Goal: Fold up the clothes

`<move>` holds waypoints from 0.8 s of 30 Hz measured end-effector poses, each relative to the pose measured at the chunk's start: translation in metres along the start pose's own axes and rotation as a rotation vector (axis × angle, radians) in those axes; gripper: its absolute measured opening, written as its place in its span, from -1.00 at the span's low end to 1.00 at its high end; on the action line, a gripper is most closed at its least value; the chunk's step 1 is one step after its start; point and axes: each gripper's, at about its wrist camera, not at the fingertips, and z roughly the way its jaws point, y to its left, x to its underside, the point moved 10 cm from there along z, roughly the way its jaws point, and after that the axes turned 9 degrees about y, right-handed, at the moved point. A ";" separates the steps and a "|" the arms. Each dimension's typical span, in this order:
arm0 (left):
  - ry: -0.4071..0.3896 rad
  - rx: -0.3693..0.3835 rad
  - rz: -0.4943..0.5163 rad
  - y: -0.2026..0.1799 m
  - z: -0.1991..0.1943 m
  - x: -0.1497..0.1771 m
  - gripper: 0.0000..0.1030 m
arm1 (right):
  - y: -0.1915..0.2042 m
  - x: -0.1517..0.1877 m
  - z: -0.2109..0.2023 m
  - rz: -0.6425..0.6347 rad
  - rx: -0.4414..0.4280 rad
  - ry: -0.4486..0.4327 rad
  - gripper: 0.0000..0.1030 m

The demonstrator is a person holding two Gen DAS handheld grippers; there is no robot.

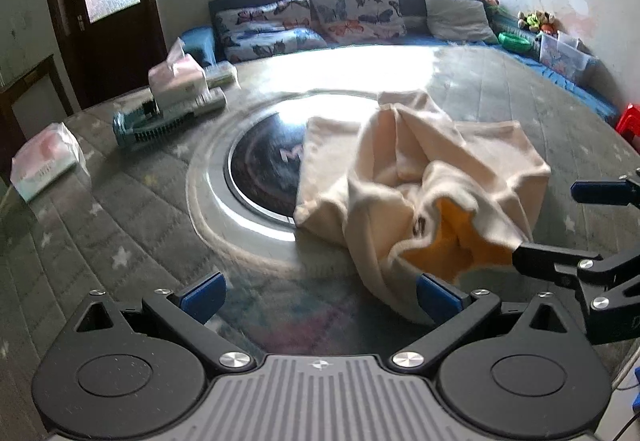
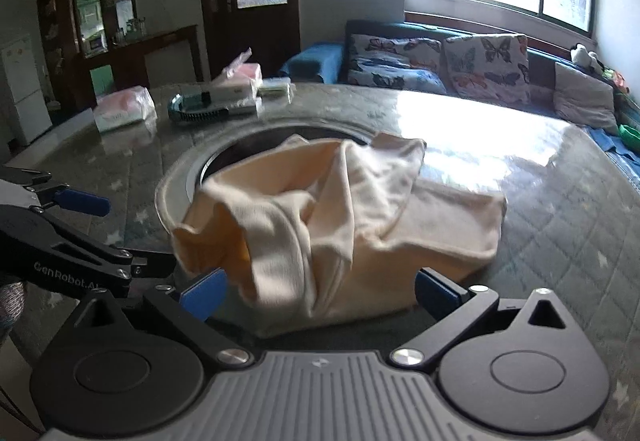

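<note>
Cream-coloured crumpled cotton garment [image 2: 340, 217] lies heaped on the grey quilted round worktop [image 1: 120, 209], between the left claw [image 1: 320, 297] and right claw [image 2: 320, 293], both wide open and empty, so a careless pinch could catch several layers.

Cream garment [image 1: 420, 177]: soft matt knit cloth with a yellow lining. Table cover [image 1: 120, 209]: quilted fabric under a glossy clear sheet. Gripper pads [image 1: 202, 295]: blue matt plastic.
</note>
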 end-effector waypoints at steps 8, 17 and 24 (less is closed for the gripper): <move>-0.112 -0.021 0.007 0.011 -0.007 -0.053 0.96 | -0.012 -0.044 0.002 -0.023 -0.013 -0.031 0.70; -0.100 0.020 0.130 -0.012 0.043 -0.097 0.47 | -0.036 -0.092 0.041 -0.025 -0.004 -0.013 0.28; -0.035 0.094 0.208 -0.031 0.088 -0.104 -0.06 | -0.035 -0.105 0.076 -0.046 -0.035 0.041 -0.10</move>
